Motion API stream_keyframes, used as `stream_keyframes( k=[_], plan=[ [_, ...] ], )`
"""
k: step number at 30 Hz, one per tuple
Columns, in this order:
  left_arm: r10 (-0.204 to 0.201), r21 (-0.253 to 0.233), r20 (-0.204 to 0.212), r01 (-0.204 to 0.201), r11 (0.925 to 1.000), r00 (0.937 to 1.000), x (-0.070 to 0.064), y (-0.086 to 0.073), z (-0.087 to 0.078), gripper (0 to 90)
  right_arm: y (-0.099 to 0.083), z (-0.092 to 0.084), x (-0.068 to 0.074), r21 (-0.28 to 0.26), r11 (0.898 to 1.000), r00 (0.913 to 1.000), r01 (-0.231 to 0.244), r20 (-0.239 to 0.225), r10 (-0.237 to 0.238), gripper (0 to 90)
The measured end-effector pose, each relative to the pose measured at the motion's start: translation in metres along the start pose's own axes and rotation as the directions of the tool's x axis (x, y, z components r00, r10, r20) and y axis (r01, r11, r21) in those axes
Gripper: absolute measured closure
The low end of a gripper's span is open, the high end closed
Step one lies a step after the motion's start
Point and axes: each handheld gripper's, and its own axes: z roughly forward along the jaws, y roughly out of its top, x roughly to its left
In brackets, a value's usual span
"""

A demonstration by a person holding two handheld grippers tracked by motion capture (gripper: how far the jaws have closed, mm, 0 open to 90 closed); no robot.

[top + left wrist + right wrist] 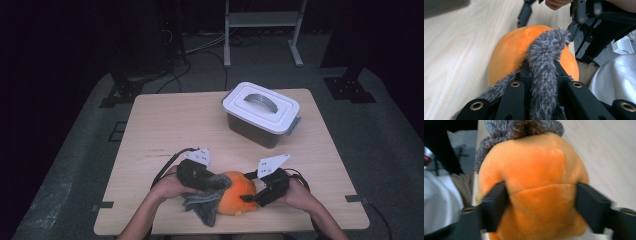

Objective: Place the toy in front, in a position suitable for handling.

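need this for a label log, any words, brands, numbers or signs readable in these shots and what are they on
No readable text in any view.
White lid of the storage box: no lettering to be made out.
Orange plush toy and grey fuzzy cloth: no tag or print legible.
Faint dark marks on the wooden table: too small to read, may be scuffs.
Grey plates on the left gripper and right gripper: holes, no lettering.

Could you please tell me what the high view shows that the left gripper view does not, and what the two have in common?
High view: the lidded white box at the far side of the table, plus both hands, with the right gripper set around the orange plush toy.

Left gripper view: a close look at the left gripper shut on the grey fluffy cloth, which drapes over the toy.

Both: toy, cloth and wooden tabletop.
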Motion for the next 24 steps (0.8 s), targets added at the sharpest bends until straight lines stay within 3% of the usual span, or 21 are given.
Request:
stream_keyframes(
  k=[1,3,10,16,20,24],
  plan=[
    [-0.001,-0.001,-0.004,0.001,1.0,1.0,0.001,0.002,-0.001,75.8,0.001,-0.001,0.0,-0.003,1.0,0.9996,0.023,0.016,-0.023,38.0],
    [-0.002,0.0,-0.011,0.002,1.0,0.9999,0.002,0.004,-0.002,75.7,0.003,-0.002,-0.002,-0.015,1.0,0.9993,0.023,0.03,-0.023,42.0],
    [0.003,0.01,-0.039,-0.003,0.9999,0.9992,0.006,0.013,-0.004,75.7,0.002,-0.001,-0.009,-0.034,0.999,0.9981,0.029,0.055,-0.027,46.1],
    [-0.01,0.052,-0.056,0.013,0.9985,0.9984,0.008,0.001,-0.006,75.6,-0.006,-0.006,-0.011,-0.028,0.999,0.9984,0.039,0.041,-0.038,49.3],
    [-0.045,0.066,-0.084,0.051,0.9965,0.9955,0.012,-0.014,-0.012,75.3,-0.01,-0.008,-0.011,-0.024,0.999,0.9987,0.042,0.031,-0.041,48.7],
    [-0.033,0.068,-0.087,0.039,0.9969,0.9957,0.011,-0.012,-0.011,75.4,-0.007,-0.006,-0.008,-0.022,0.998,0.9983,0.05,0.03,-0.05,48.2]
  ],
)
